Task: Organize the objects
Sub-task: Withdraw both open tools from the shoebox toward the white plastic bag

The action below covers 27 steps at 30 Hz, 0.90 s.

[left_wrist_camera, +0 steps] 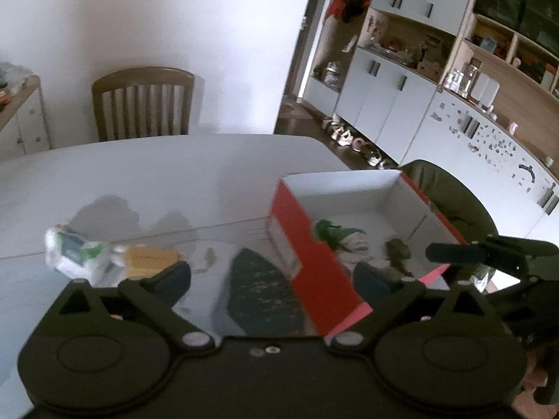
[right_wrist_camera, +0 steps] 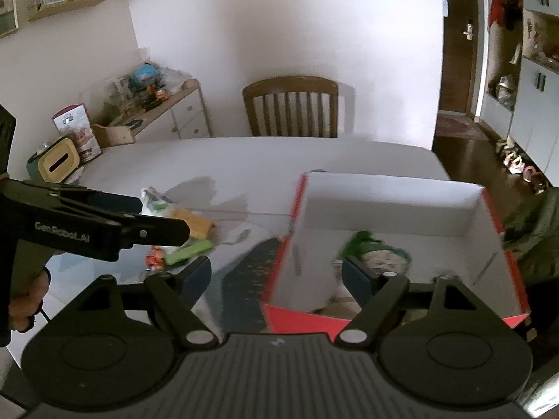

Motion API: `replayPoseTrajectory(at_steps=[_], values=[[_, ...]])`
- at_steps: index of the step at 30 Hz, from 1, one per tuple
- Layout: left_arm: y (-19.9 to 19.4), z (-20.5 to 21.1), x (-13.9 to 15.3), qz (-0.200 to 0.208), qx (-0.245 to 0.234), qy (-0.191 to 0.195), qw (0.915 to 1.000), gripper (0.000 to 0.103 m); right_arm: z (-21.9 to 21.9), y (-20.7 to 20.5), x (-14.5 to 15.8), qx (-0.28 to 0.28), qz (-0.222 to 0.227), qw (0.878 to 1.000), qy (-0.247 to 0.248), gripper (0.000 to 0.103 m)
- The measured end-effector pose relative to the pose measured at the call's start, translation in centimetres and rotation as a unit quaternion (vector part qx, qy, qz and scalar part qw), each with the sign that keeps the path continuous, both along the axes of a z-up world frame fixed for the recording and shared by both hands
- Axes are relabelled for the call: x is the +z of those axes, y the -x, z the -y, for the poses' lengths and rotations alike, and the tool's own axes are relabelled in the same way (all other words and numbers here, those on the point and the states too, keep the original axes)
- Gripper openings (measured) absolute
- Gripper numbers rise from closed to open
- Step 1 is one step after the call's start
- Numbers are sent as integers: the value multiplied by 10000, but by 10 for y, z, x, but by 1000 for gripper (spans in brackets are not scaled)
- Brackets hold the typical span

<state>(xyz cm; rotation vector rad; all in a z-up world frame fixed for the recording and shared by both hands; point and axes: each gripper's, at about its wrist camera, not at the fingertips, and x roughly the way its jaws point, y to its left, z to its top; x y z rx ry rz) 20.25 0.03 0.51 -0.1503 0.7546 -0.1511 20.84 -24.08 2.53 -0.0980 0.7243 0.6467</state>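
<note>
I see a big white table [right_wrist_camera: 244,160] with a brown chair [right_wrist_camera: 290,106] behind it. On the table sits a red box [left_wrist_camera: 307,244] with white inside walls, and its top is off. Inside the box lie a green and white toy [right_wrist_camera: 379,256] and a small dark thing [left_wrist_camera: 396,253] that is too blurry for me to name. A dark flat patch [left_wrist_camera: 260,293] lies on the table just beside the box. Farther to the left is a small pile: a white and green packet [left_wrist_camera: 75,249], a yellow block [right_wrist_camera: 195,225], a green stick [right_wrist_camera: 188,252] and a small red and orange thing [right_wrist_camera: 155,260]. My left gripper [left_wrist_camera: 272,276] has its fingers spread wide and holds nothing. My right gripper [right_wrist_camera: 276,272] is also spread wide and holds nothing; the box's near corner shows between its fingers, but they do not press on it.
</note>
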Motion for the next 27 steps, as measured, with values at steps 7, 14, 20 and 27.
replayPoseTrajectory(at_steps=[7, 14, 20, 27], values=[[10, -53, -7, -75, 193, -14, 9998, 103, -54, 13, -6, 149, -119, 9998, 79, 82], [10, -106, -17, -147, 532, -62, 9985, 103, -103, 16, -14, 204, -161, 9995, 204, 82], [-5, -149, -27, -137, 1015, -203, 9945, 103, -142, 12, -26, 232, -195, 9986, 432, 82], [-40, -189, -46, -629, 1541, 1, 9861, 103, -181, -1, -39, 377, -216, 9971, 627, 82]])
